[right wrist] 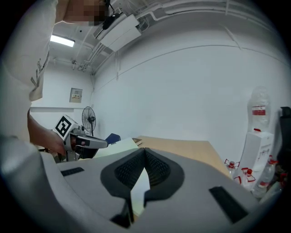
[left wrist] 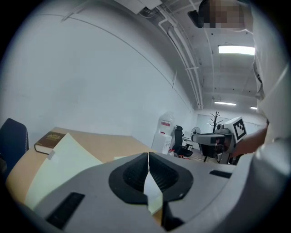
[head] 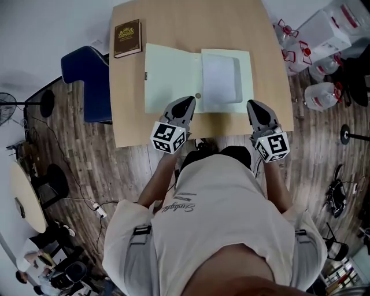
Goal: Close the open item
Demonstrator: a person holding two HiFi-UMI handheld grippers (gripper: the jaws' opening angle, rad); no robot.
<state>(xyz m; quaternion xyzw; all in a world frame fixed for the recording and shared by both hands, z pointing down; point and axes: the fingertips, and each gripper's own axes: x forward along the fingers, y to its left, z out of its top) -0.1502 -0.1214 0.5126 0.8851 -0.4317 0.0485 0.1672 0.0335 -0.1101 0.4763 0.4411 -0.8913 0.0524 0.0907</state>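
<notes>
Now wooden table [head: 173, 17] carries pale green folder [head: 170, 75], lying open and flat toward near edge, white sheet [head: 219, 78] in its right half. Brown book [head: 127, 38] lies at far left corner, apart from folder. Left tongs [head: 185, 106] pressed together, empty, tip at folder near edge. Right tongs [head: 254, 107] also pressed together, empty, just beside folder near right corner.

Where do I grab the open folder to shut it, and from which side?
Take the folder by its left flap, at the free outer edge, from the left with the left gripper. That flap lies bare; the right half holds paper and likely should stay flat.
</notes>
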